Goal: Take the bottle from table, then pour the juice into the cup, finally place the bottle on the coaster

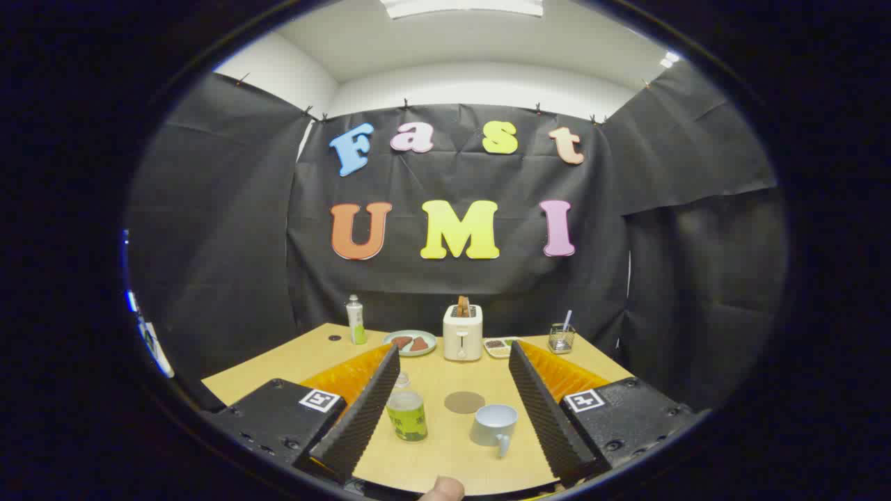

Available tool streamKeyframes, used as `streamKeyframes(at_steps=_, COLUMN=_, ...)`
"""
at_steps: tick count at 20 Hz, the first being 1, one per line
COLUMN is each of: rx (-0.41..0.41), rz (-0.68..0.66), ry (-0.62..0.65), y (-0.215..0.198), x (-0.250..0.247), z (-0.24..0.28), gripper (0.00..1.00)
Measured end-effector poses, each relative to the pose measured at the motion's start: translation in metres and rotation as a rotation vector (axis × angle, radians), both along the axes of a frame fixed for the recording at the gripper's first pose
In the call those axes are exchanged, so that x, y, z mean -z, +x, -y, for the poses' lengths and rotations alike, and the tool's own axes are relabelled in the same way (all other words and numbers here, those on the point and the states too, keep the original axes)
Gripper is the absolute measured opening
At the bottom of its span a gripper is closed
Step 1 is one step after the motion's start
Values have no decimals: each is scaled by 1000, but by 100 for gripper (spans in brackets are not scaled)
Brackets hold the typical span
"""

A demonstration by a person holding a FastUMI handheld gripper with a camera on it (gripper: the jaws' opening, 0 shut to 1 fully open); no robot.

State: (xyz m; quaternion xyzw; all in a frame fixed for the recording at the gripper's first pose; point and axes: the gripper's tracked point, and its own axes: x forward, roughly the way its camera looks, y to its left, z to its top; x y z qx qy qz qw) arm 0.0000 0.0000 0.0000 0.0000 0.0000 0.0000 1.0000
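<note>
- The claw (452, 410) is hanging above the near part of the worktop (445, 459) with its two fingers (365, 410) spread wide, released and grasping nothing.
- Between the fingers, the bottle (406, 410) is standing upright, just beside the left finger; I cannot tell whether it is touching it.
- The cup (495, 424) is sitting between the fingers too, nearer the right one, its handle pointing toward the claw.
- The coaster (464, 401), a round brown disc, is lying flat just beyond the bottle and cup, apart from both.
- A fingertip (442, 489) of the person is showing at the near edge, below the worktop's rim.
- Beyond the fingers, a toaster (463, 332) is standing near the back of the worktop with a slice poking out of the top.
- A plate (411, 342) with brown pieces is lying left of the toaster.
- A second, taller bottle (356, 320) is standing farther left.
- A small tray (501, 346) is sitting just right of the toaster.
- A glass (561, 337) with a utensil in it is standing right of the tray.
</note>
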Motion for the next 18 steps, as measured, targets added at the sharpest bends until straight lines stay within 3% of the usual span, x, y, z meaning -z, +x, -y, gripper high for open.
streamKeyframes(at_steps=7, rx=-18, rz=-18, ry=-18, y=2, x=7, z=-25, gripper=100)
streamKeyframes(at_steps=18, rx=22, rz=1, ry=-16, y=10, x=15, z=-27, gripper=100)
